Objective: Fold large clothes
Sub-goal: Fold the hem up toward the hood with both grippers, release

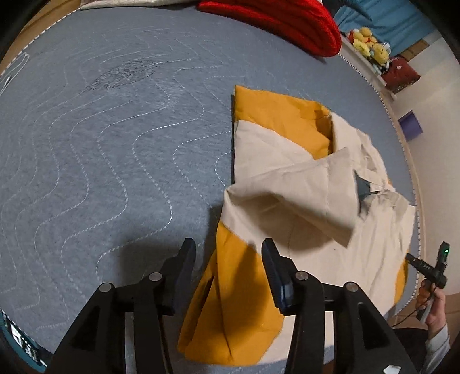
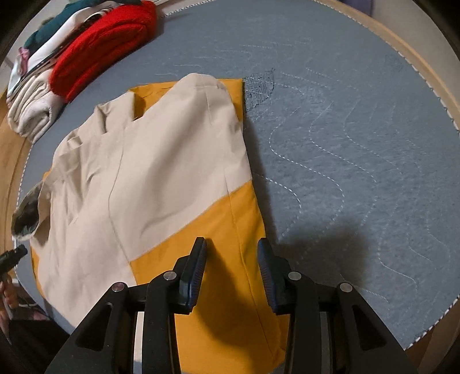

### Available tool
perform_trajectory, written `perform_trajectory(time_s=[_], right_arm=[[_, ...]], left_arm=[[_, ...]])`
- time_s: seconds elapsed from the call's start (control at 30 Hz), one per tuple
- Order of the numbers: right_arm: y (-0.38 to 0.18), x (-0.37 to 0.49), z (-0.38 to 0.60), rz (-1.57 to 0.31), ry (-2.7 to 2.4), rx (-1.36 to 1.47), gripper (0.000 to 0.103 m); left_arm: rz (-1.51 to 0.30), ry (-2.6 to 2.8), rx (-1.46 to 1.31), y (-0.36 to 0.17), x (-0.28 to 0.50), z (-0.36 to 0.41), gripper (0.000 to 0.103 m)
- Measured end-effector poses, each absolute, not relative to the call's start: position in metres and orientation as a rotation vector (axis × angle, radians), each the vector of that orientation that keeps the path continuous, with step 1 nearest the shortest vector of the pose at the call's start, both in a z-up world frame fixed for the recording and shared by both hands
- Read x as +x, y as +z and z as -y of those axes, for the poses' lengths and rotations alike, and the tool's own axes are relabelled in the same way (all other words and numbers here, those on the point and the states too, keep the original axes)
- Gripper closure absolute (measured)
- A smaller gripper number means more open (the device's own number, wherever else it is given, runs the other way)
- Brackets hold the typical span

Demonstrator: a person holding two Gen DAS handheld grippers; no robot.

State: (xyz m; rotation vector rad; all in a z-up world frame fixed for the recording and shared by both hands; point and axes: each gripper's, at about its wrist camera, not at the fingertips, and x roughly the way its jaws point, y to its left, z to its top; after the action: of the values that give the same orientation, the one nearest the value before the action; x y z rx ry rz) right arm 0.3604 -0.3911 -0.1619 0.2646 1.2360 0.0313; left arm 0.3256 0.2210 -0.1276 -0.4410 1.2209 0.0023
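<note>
A large cream and mustard-orange garment (image 1: 290,178) lies partly folded on the grey quilted mat (image 1: 100,158), with a cream flap doubled over its middle. My left gripper (image 1: 228,250) hovers open over the garment's near orange edge, and its pads press on nothing. In the right wrist view the same garment (image 2: 161,161) stretches away from me. My right gripper (image 2: 232,248) stands open above its orange lower part, near the garment's right edge. At the left view's right edge a hand holds the right gripper (image 1: 431,267).
A folded red garment (image 1: 281,23) lies at the mat's far side, beside a stack of folded clothes (image 2: 34,95). Yellow plush toys (image 1: 371,43) and a purple box (image 1: 411,126) sit beyond the table's edge. Bare mat (image 2: 359,143) spreads right of the garment.
</note>
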Motion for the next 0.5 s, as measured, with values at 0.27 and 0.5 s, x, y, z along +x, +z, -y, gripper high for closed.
perform_trajectory(time_s=[0.27, 0.5], right_arm=[[-0.162, 0.378, 0.378, -1.23, 0.041, 0.219, 0.072], [-0.125, 0.369, 0.38, -1.096, 0.057, 0.229, 0.101]], left_arm=[[-1.251, 0.017, -0.425, -0.145, 0.351, -0.215, 0.057], [-1.107, -0.084, -0.411, -0.106, 0.35, -0.207, 0.099]])
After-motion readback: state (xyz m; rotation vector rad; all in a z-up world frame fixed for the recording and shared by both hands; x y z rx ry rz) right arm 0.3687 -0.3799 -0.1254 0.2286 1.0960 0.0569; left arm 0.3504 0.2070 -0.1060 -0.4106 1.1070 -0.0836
